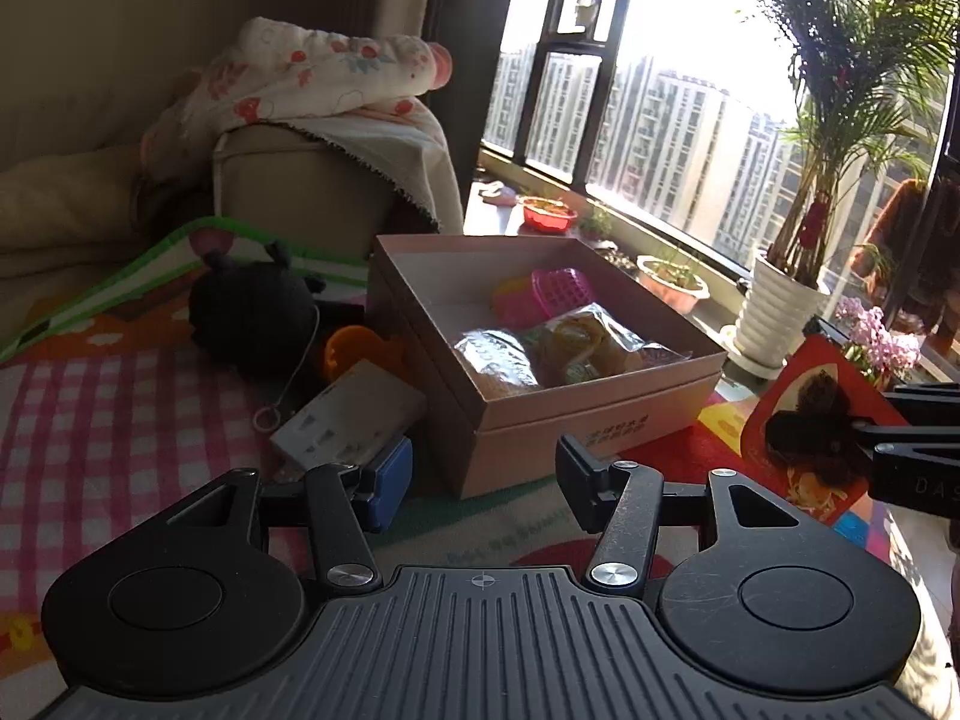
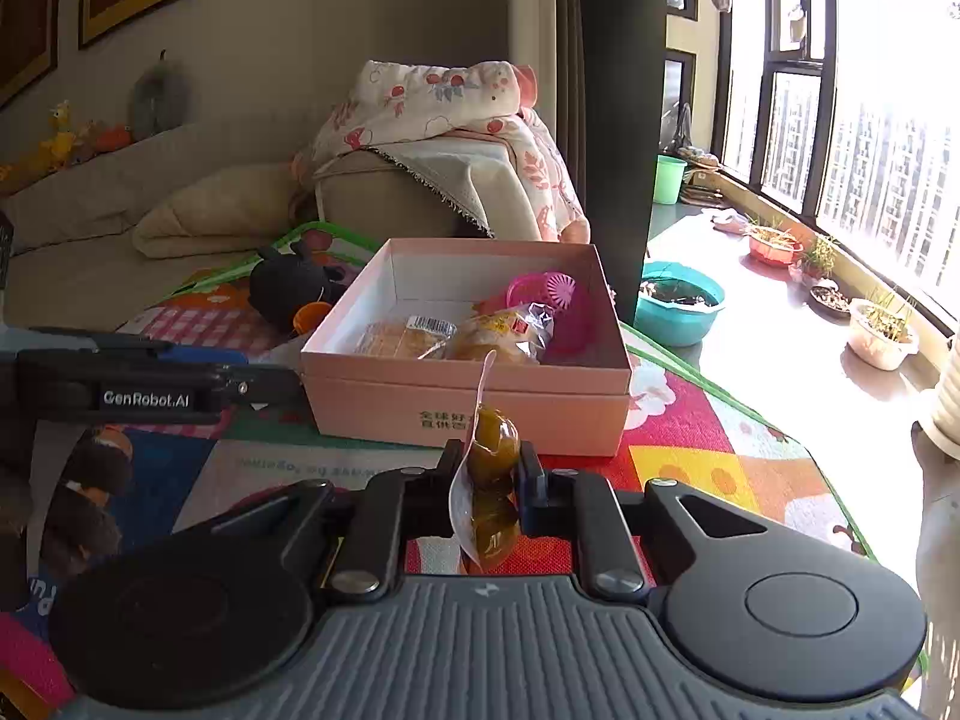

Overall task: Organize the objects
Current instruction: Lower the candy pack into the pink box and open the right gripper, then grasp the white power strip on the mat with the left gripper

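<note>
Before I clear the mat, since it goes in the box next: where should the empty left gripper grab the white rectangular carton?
Grip the white rectangular carton across its narrow width, coming from above; it lies flat, its near end beside the open left gripper.

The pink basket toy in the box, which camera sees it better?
The left wrist view: it looks down into the pink box, so the pink basket toy shows its grid wall, with snack bags in front. In the right wrist view the toy is lower, partly behind the bags.
</note>
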{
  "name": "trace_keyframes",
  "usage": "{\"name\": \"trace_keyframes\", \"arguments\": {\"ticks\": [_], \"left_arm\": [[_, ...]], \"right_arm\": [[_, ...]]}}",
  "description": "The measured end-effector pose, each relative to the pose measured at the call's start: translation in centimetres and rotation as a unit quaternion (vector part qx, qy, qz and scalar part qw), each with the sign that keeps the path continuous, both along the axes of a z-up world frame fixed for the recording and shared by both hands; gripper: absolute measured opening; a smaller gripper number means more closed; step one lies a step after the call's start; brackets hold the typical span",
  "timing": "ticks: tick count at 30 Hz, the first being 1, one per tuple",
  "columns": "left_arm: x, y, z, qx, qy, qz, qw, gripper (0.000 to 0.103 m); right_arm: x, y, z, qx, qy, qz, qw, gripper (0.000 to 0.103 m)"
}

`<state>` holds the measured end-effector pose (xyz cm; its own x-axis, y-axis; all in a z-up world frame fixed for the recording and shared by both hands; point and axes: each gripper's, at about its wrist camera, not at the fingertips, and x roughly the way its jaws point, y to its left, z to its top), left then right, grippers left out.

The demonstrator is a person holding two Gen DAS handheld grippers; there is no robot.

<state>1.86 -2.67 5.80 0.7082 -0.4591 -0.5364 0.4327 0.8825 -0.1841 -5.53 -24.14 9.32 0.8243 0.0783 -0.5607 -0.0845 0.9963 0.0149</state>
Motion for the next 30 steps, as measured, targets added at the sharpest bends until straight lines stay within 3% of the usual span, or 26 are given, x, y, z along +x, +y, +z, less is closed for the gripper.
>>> {"name": "trace_keyframes", "arguments": {"ticks": [4, 6, 8, 9, 10, 11, 14, 17, 21, 25, 30], "left_arm": [[-1.6, 3.3, -1.8, -0.033, 0.027, 0.026, 0.9988, 0.058], [-2.0, 4.7, -2.5, -0.044, 0.04, 0.039, 0.9975, 0.058], [-2.5, 5.9, -2.7, -0.043, 0.039, 0.051, 0.997, 0.058], [-2.7, 6.4, -2.7, -0.04, 0.036, 0.056, 0.997, 0.058], [-2.8, 6.9, -2.7, -0.036, 0.031, 0.06, 0.9971, 0.058], [-2.9, 7.3, -2.6, -0.032, 0.026, 0.062, 0.9972, 0.058], [-2.7, 7.9, -2.6, -0.019, 0.012, 0.066, 0.9976, 0.058], [-2.1, 7.4, -2.8, -0.009, 0.008, 0.056, 0.9984, 0.058], [-0.8, 5.9, -2.6, 0.015, -0.02, 0.026, 0.9994, 0.058], [1.3, 3.8, -2.1, 0.064, -0.052, -0.006, 0.9966, 0.058], [4.7, 1.4, -2.3, 0.118, -0.056, -0.033, 0.9909, 0.059]], "right_arm": [[5.2, 0.9, 4.4, 0.032, -0.025, 0.008, 0.999, 0.017], [8.5, 1.0, 6.3, 0.075, -0.042, 0.003, 0.996, 0.019], [11.9, 0.7, 7.2, 0.115, -0.034, -0.002, 0.993, 0.044], [13.0, 0.8, 7.2, 0.125, -0.03, -0.017, 0.992, 0.061], [13.6, 0.9, 7.0, 0.123, -0.034, -0.033, 0.991, 0.066], [13.8, 1.2, 6.7, 0.112, -0.038, -0.038, 0.992, 0.066], [12.6, 1.9, 4.6, 0.075, -0.037, -0.04, 0.996, 0.082], [10.0, 2.3, 2.0, 0.027, -0.029, -0.033, 0.999, 0.086], [5.8, 2.4, -1.5, -0.021, -0.023, -0.021, 0.999, 0.102], [3.2, 2.6, -4.9, -0.017, 0.006, 0.005, 1.0, 0.103], [2.8, 2.7, -7.3, 0.005, 0.038, 0.01, 0.999, 0.103]]}}
